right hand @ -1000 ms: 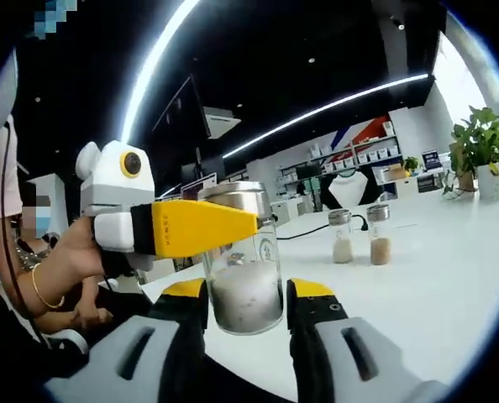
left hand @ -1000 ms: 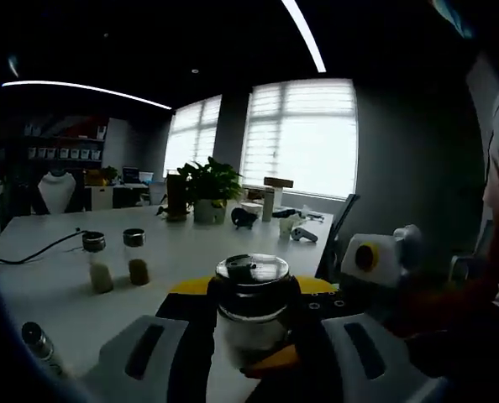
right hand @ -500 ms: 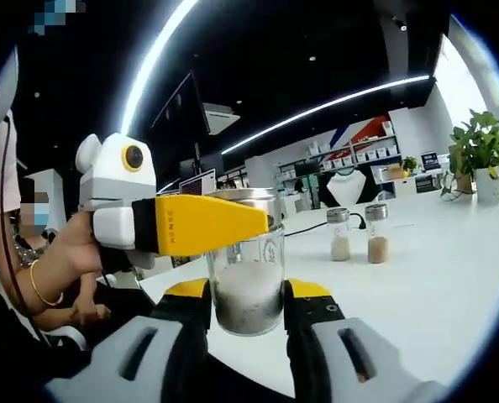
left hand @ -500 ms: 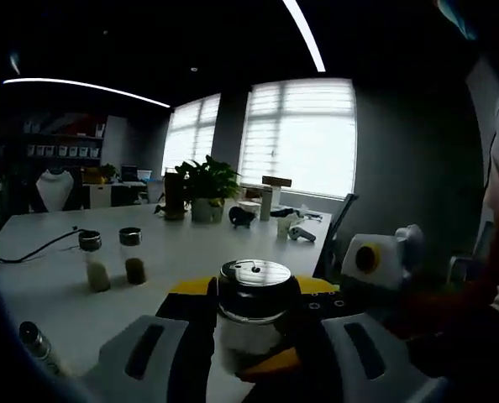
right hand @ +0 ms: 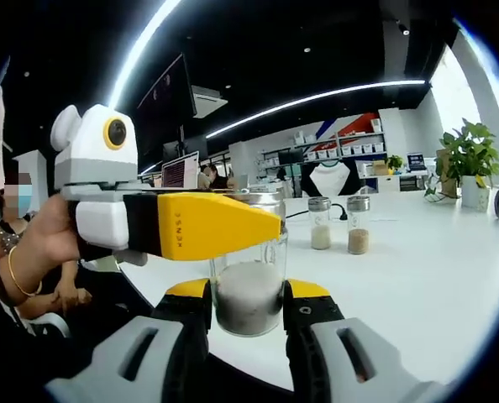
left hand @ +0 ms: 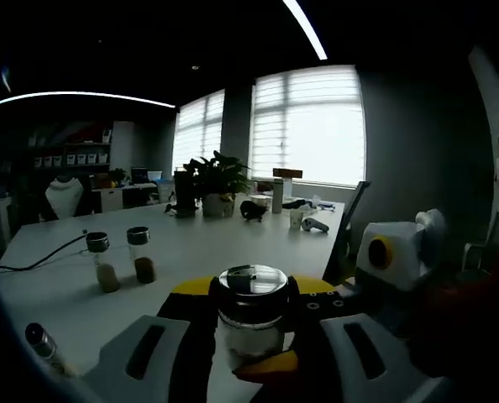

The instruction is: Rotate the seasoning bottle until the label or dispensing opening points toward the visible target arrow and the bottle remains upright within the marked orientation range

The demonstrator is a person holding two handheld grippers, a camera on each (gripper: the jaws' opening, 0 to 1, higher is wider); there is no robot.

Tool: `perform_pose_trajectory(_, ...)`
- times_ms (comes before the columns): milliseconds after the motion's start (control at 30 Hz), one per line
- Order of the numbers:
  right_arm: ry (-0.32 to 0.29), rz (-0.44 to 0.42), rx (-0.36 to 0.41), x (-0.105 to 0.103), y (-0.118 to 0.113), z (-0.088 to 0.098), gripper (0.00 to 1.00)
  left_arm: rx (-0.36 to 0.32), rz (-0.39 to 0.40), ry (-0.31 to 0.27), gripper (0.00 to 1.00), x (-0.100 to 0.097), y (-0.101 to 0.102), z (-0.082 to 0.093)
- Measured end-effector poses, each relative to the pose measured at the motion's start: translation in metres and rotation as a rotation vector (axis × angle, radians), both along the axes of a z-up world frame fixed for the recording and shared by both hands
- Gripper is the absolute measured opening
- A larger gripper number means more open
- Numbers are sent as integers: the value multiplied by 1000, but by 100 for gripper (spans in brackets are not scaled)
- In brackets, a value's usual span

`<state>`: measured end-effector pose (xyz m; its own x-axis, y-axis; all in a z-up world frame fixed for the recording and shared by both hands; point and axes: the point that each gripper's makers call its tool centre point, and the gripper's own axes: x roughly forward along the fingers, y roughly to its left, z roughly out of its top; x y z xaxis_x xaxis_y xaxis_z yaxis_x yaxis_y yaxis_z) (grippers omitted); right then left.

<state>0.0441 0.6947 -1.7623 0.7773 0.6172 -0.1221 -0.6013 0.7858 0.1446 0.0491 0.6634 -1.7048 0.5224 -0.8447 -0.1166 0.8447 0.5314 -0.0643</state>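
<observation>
A glass seasoning bottle (left hand: 251, 323) with a shiny metal lid stands upright between my left gripper's (left hand: 251, 290) yellow-tipped jaws, which close on its upper part. In the right gripper view the same bottle (right hand: 248, 295), half full of white powder, sits between my right gripper's (right hand: 248, 294) jaws, clamped low on the glass. The left gripper's yellow finger (right hand: 207, 225) crosses in front of the lid, held by a person's hand (right hand: 35, 248). The right gripper's white body (left hand: 396, 252) shows at the right of the left gripper view.
Two small spice jars (left hand: 121, 260) (right hand: 333, 227) stand together on the white table (left hand: 233, 239). Another bottle (left hand: 44, 344) lies near the table's front left. A potted plant (left hand: 216, 180) (right hand: 468, 155) and small clutter sit at the far end, with a cable (left hand: 39, 256) at the left.
Both views have shifted slightly with the hands. The left gripper's yellow finger now reaches further across the bottle's top in the right gripper view. Both grippers stay closed on the bottle.
</observation>
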Motion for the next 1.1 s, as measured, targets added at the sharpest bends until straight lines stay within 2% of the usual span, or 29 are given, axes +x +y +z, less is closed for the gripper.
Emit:
perform_pose_trajectory(133,4,-17,-13,1,-2,-2,31,32,17,-18,36,1,-2,-4)
perform_pose_trajectory(267,8,-27,-7,2,-3,-2,31,20,18,-24,36,0,-3,-4)
perform_pose_trajectory(467,12,-32,-17,2,-4,-5,30,64,32,-37,37,1,-3,-10)
perform_pose_trajectory(667,7,-34,-32,2,-4,-4,30,75,76,-56,36,4,-1,-12)
perform_pose_trajectory(833,15,-31,-38,1,-3,-7,30,71,88,-34,36,5,0,-15)
perform_pose_trajectory(967,9,-19,-17,1,-1,-3,31,63,70,-64,36,3,2,-10)
perform_pose_trajectory(1033,32,13,10,-1,2,-3,31,86,50,-64,36,2,3,-11)
perform_pose_trajectory(1067,31,27,15,-2,3,-2,30,125,2,-88,36,-1,3,-12)
perform_pose_trajectory(1100,22,34,18,-3,4,-1,30,136,-22,-109,36,-3,3,-11)
